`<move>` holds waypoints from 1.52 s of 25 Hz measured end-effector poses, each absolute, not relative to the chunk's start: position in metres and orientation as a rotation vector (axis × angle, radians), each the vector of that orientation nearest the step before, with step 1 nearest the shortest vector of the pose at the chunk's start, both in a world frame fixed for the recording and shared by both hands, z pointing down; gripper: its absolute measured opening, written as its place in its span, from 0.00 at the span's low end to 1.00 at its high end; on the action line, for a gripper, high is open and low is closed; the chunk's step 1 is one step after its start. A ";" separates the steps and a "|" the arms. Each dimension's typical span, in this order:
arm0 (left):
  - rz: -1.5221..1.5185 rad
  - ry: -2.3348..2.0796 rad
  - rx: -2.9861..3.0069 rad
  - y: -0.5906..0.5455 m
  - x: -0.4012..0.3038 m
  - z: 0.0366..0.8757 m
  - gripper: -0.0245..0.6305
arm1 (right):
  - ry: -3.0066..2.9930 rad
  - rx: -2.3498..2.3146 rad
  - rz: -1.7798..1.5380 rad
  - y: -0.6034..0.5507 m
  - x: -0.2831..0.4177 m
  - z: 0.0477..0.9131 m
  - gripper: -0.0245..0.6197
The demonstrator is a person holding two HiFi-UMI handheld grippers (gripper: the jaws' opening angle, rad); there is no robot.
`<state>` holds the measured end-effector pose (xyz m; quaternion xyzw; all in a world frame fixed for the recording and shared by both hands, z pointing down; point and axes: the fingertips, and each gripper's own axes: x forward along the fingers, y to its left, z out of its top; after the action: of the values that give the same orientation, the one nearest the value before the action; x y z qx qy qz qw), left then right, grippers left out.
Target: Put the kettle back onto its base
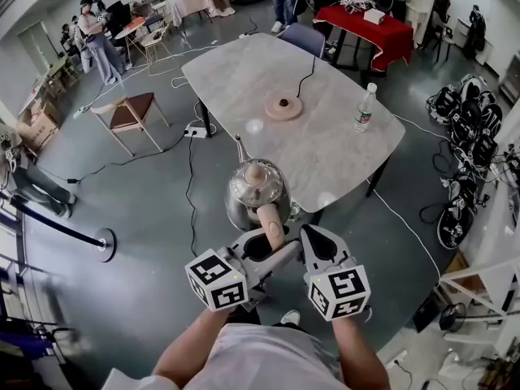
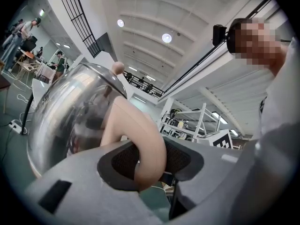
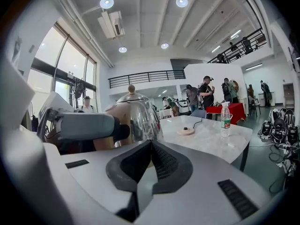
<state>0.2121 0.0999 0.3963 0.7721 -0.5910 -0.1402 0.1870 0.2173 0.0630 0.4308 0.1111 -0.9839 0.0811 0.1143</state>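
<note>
A shiny steel kettle (image 1: pixel 255 190) with a beige handle (image 1: pixel 272 227) hangs in the air at the near edge of the marble table (image 1: pixel 325 161). My left gripper (image 1: pixel 273 249) is shut on that handle; in the left gripper view the handle (image 2: pixel 143 137) sits between the dark pads and the kettle body (image 2: pixel 65 116) fills the left. The round beige base (image 1: pixel 283 105) lies further back on the table with its black cord. Just right of the handle, my right gripper (image 1: pixel 322 249) has its jaws together and nothing in them. The right gripper view shows the kettle (image 3: pixel 138 115) and the base (image 3: pixel 186 131) beyond it.
A water bottle (image 1: pixel 365 108) stands on the table's right side. A wooden chair (image 1: pixel 130 114) and a power strip with cables (image 1: pixel 195 132) are on the floor to the left. Several people and a red-covered table (image 1: pixel 367 24) are far behind. Black gear lies piled at right.
</note>
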 end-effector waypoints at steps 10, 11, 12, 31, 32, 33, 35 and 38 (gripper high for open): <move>-0.382 -1.571 2.246 0.076 0.113 0.394 0.28 | -2.863 0.428 0.234 0.037 0.116 0.431 0.05; -0.384 -1.559 2.258 0.075 0.102 0.395 0.28 | -2.860 0.441 0.231 0.036 0.104 0.431 0.05; -0.386 -1.546 2.271 0.075 0.091 0.394 0.28 | -2.858 0.452 0.228 0.035 0.092 0.430 0.04; -0.369 -1.390 2.380 0.059 -0.041 0.389 0.28 | -2.843 0.625 0.199 0.015 -0.036 0.413 0.05; -0.369 -1.385 2.382 0.056 -0.043 0.389 0.28 | -2.843 0.632 0.200 0.012 -0.037 0.414 0.04; -0.367 -1.379 2.385 0.053 -0.045 0.391 0.28 | -2.843 0.638 0.203 0.008 -0.040 0.416 0.05; -0.362 -1.371 2.387 0.046 -0.050 0.395 0.28 | -2.841 0.645 0.212 0.002 -0.046 0.421 0.04; -0.356 -1.365 2.387 0.032 -0.058 0.399 0.28 | -2.847 0.644 0.220 -0.012 -0.055 0.425 0.04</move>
<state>-0.0577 0.0325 0.3990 0.8462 -0.4841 -0.1262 0.1835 -0.0548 -0.0117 0.4255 0.2189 -0.9670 0.0748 0.1072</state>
